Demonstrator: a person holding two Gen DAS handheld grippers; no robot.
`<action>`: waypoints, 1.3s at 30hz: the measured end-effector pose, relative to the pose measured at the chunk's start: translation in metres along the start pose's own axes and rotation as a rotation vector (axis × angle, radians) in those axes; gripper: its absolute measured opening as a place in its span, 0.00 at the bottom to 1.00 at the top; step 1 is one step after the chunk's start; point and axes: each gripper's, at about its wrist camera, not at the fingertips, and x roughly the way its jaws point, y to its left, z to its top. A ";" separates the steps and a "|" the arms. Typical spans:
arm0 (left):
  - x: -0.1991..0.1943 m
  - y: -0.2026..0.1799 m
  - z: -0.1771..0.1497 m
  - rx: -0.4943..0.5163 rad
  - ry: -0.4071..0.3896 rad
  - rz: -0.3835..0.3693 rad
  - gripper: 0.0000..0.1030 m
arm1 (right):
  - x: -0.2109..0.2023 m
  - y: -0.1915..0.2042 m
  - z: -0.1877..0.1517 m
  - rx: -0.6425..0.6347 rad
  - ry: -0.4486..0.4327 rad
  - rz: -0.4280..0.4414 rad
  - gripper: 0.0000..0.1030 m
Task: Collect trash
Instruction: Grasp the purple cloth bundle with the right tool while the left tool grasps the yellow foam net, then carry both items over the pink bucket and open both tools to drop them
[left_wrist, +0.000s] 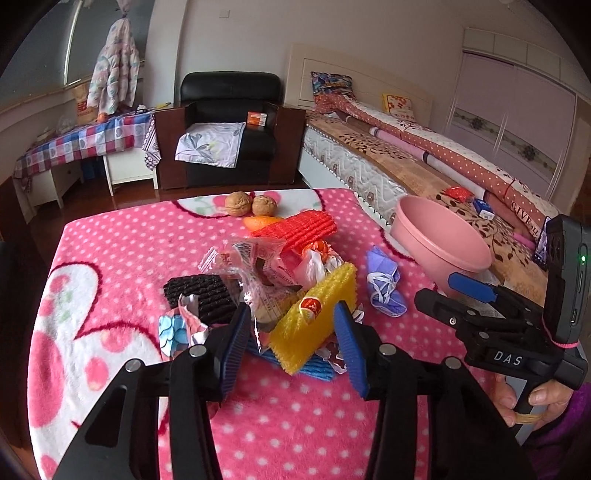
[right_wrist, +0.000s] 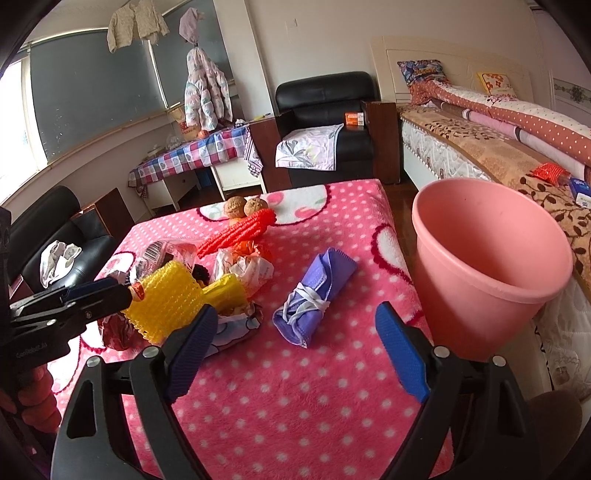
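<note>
A trash pile lies on the pink dotted blanket: a yellow foam net, a red foam net, a black foam net, clear wrappers and a crumpled purple mask. My left gripper is open, its blue fingers on either side of the yellow net. My right gripper is open and empty, just in front of the purple mask. A pink bin stands at the table's right edge, also in the left wrist view.
Two walnuts and an orange peel lie at the far side of the pile. A bed runs along the right behind the bin. A black armchair and a checked table stand beyond.
</note>
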 end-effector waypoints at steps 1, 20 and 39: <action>0.003 0.000 0.000 0.003 0.004 0.007 0.45 | 0.001 -0.001 0.000 0.002 0.005 0.000 0.84; -0.009 0.018 0.001 -0.057 -0.034 -0.076 0.09 | 0.041 -0.005 0.008 0.092 0.185 0.045 0.64; -0.006 0.013 0.003 -0.081 -0.030 -0.078 0.09 | 0.031 -0.024 0.010 0.144 0.157 0.039 0.14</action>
